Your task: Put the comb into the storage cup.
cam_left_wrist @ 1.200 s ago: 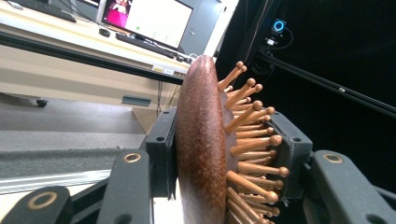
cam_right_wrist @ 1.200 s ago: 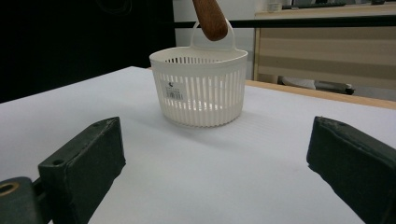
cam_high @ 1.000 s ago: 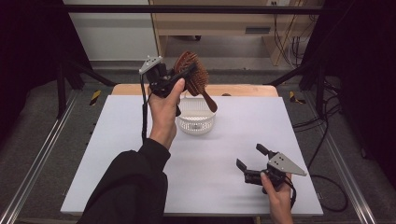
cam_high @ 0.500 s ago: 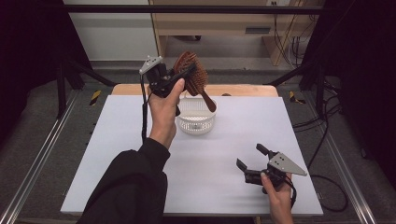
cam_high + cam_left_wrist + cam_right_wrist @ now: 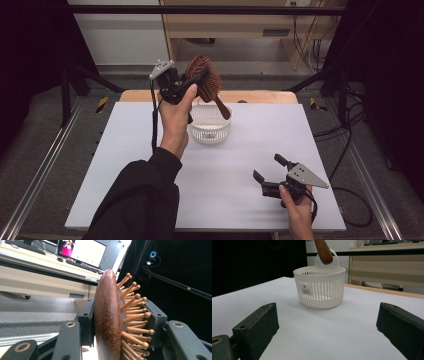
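A brown wooden hairbrush hangs in the air above a white slotted basket that stands on the table. My left gripper is shut on the brush head, one jaw on its smooth back, the other among the wooden bristles. The brush handle slants down over the basket. My right gripper rests low near the table's front right, open, nothing between its jaws, pointing toward the basket.
The white table top has a wooden strip along its far edge. A desk with a monitor stands beyond. Cables lie on the floor to the right.
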`<state>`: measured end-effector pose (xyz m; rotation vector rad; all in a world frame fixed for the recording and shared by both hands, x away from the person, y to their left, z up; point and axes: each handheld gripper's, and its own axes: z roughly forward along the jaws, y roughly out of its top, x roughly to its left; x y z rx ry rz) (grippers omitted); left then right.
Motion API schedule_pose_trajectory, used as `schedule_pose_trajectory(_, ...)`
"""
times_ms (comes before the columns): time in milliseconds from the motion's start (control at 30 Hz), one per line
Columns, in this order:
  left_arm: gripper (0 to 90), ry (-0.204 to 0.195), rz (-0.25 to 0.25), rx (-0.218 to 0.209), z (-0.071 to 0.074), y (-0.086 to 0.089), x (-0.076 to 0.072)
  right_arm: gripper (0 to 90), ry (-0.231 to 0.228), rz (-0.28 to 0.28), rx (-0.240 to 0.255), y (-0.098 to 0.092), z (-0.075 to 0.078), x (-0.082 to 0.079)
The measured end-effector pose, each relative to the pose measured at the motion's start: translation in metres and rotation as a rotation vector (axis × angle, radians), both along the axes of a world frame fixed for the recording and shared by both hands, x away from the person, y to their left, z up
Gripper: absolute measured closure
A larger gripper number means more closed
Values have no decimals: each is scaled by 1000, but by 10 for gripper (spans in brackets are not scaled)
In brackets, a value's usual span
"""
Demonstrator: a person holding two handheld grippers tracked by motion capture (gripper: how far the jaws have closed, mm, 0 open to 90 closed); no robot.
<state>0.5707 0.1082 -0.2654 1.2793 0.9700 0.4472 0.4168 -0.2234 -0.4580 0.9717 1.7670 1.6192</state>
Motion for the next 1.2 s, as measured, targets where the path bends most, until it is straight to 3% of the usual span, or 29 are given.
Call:
schedule_pose_trajectory(800, 510, -17, 28, -6, -1, 5, 8, 42, -8, 7, 7, 0, 0, 0)
schedule_pose_trajectory(1200, 510, -19, 37, 11, -4, 7, 8, 43, -15, 6, -2, 2, 1, 0)
